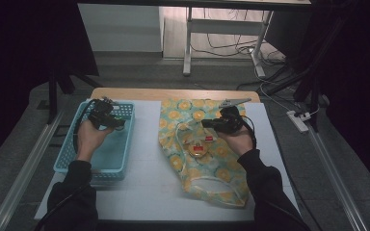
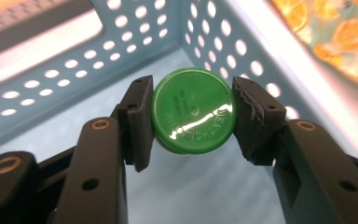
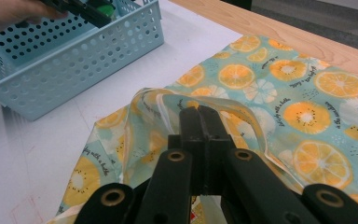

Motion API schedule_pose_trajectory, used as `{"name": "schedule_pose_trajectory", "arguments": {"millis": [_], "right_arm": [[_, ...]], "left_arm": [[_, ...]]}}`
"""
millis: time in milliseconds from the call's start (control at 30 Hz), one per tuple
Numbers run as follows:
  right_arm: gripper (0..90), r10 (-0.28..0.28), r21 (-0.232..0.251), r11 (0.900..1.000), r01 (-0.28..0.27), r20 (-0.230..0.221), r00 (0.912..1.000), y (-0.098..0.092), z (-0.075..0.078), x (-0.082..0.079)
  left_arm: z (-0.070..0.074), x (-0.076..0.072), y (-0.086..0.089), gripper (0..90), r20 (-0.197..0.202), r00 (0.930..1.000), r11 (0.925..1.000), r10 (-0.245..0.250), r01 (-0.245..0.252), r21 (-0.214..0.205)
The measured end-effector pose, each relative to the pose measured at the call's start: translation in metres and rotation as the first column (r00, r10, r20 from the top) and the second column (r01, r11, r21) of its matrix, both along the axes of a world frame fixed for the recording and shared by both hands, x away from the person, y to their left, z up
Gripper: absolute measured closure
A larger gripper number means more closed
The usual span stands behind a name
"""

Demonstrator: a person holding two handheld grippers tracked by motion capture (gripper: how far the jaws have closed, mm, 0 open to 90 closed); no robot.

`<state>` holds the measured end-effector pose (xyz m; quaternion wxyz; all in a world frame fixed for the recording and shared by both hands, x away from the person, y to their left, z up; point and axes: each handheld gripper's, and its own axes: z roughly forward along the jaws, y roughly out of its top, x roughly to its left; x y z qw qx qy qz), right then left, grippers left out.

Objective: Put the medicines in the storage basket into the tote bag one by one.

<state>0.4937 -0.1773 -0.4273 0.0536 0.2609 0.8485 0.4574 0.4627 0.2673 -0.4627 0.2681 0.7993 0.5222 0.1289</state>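
**Green tin lifted from the basket while the bag's mouth was held up**

The left gripper had its two pads pressed against opposite edges of a round green tin, gripping it across its width with the embossed flat face turned toward the camera. The tin hung clear above the floor of the pale blue perforated basket, inside its walls, which suggested a pick out of the basket and not a drop into it. Holding it by the rim kept the flat faces free and, by the look of it, left the tin easy to slide into a narrow opening.

In the high view the left gripper sat over the far end of the basket, the hand under it with the palm turned up and the forearm running straight in from the bottom edge.

The right gripper was fully closed, pinching the rim of the fruit-print fabric bag and lifting that edge off the white table. That pinch seemed meant to keep the bag's mouth open for whatever came next. In the high view the right gripper pointed left over the bag, the wrist bent inward, and small red-and-white packets lay on or in the bag just beside that hand.
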Motion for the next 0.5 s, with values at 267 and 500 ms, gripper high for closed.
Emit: {"name": "schedule_pose_trajectory", "arguments": {"millis": [267,500], "right_arm": [[90.0,-0.003,0.004,1.0,0.003,0.006,1.0,-0.001,0.002,-0.001],[90.0,-0.003,0.004,1.0,0.003,0.007,1.0,0.0,0.003,-0.001]], "left_arm": [[0.025,-0.014,-0.001,52.2,0.039,0.9986,0.9991,-0.037,0.037,-0.021],[0.044,-0.022,-0.013,52.2,0.075,0.9932,0.9943,-0.089,0.093,-0.051]]}}
